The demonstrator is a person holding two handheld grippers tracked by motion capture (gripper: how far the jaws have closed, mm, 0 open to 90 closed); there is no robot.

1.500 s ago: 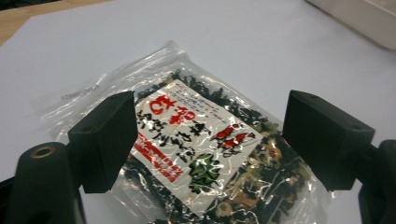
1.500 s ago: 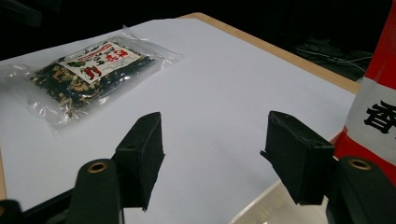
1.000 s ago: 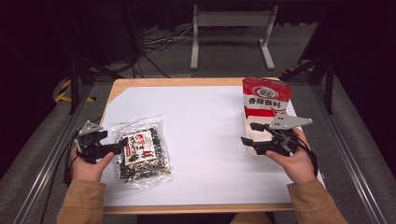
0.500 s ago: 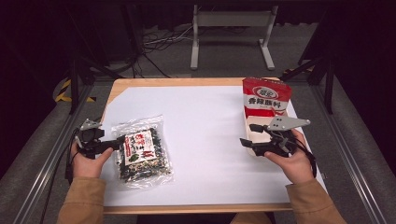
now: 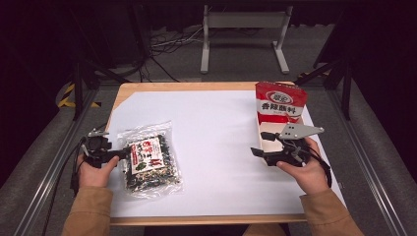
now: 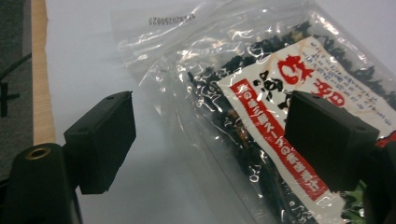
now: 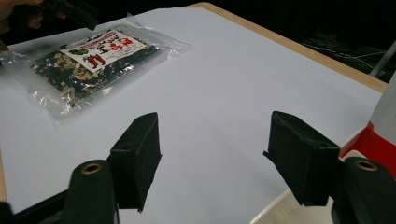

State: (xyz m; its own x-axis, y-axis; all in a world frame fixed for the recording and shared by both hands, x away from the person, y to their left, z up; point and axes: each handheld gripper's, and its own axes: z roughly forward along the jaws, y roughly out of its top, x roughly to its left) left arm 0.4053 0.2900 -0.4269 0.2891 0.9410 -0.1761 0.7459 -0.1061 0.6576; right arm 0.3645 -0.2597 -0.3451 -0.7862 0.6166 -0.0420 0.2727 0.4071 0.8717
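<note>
High view: white table (image 5: 216, 128) has wide free middle between both hands. Clear dried-food bag (image 5: 149, 160) lies flat near left edge. Left gripper (image 5: 123, 154) with jaws apart at bag's left edge, not clamping. Right gripper (image 5: 259, 145) jaws spread over bare sheet, holds nothing. Red pouch (image 5: 280, 102) stands upright at back of shallow box (image 5: 263, 137), by right edge. Dark floor, metal stand (image 5: 243, 34) behind.

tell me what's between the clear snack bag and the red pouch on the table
Nothing: in the high view, bare white table surface separates the clear snack bag from the red pouch.
</note>
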